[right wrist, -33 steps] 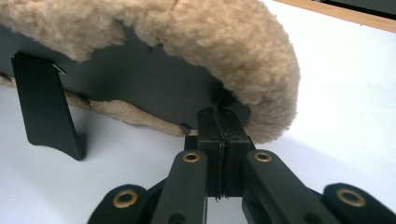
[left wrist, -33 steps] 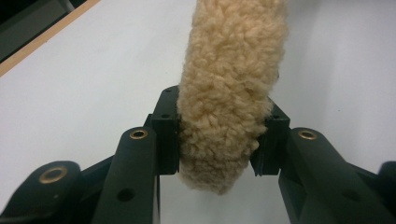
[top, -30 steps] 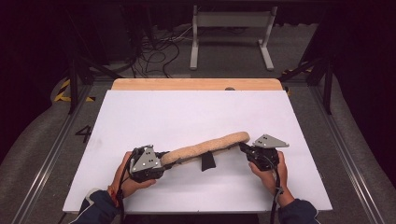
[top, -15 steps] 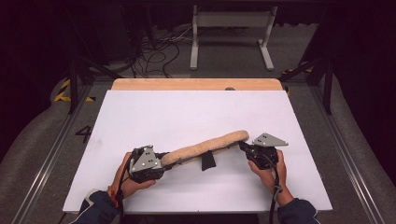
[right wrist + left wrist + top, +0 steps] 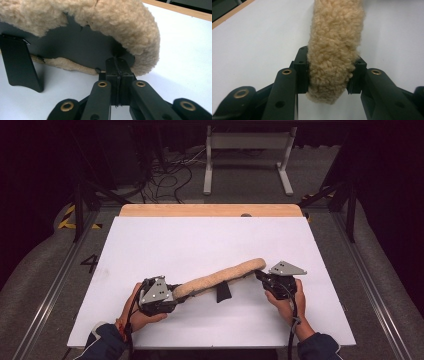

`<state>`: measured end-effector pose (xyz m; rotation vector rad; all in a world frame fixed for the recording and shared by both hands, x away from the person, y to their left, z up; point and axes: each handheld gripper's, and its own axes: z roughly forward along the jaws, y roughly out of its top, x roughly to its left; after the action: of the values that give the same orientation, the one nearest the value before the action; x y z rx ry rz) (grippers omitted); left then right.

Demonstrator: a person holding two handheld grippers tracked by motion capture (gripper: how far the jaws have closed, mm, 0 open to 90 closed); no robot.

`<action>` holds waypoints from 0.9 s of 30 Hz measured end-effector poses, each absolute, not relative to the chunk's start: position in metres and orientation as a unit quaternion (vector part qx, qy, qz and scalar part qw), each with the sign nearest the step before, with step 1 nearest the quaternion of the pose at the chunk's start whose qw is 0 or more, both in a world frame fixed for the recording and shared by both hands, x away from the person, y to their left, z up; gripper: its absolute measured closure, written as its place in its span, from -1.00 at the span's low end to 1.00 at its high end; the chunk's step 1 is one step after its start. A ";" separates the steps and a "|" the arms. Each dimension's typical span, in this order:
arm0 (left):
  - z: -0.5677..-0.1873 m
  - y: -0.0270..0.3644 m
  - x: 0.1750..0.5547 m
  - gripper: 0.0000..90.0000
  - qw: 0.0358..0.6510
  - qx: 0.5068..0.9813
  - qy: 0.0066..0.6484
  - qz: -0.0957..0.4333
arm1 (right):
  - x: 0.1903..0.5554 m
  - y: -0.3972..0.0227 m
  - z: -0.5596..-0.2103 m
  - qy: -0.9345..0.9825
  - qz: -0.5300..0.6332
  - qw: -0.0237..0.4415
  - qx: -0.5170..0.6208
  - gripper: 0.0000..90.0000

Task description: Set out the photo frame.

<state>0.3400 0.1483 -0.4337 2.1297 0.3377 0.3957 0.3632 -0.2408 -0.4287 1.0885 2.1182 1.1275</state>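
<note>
The left hand (image 5: 134, 312) comes in from the near edge of the white table (image 5: 165, 240) and carries the left gripper (image 5: 176, 294), which lies low over the surface and points right and away from the person. Its jaws stand partly apart and are clamped on the near end of a fleece pad (image 5: 220, 276); in the left gripper view the pads (image 5: 302, 72) press into the wool on both sides and the end of the fleece pad (image 5: 334, 50) bulges out past them.

The fleece pad is a long tan roll. It runs slantwise across the near middle of the table, from the left gripper up to the right gripper, with its far end raised. A black strap (image 5: 223, 291) hangs from its underside about midway, and its tip reaches the table.

In the right gripper view the dark lining (image 5: 82, 50) of the pad's underside shows beneath the wool, with the black strap (image 5: 21, 65) at the left.

The right gripper (image 5: 259, 275) points left at the pad's far end. Its jaws are fully together, pinching the thin dark edge of the lining (image 5: 117, 53). The right hand (image 5: 287, 300) holds it from the near right.
</note>
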 end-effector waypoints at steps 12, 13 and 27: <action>-0.433 0.145 0.334 0.40 0.449 0.868 0.129 0.167 | 0.375 -0.238 -0.426 0.767 0.427 0.255 0.406 0.98; -0.433 0.145 0.334 0.40 0.449 0.868 0.129 0.167 | 0.375 -0.238 -0.426 0.767 0.427 0.255 0.406 0.98; -0.432 0.142 0.329 0.42 0.446 0.874 0.110 0.156 | 0.380 -0.224 -0.427 0.771 0.433 0.249 0.395 0.95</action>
<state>0.3289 0.1421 -0.4319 2.1654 0.2728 0.3855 0.3803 -0.2237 -0.4271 1.0769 2.1001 1.1800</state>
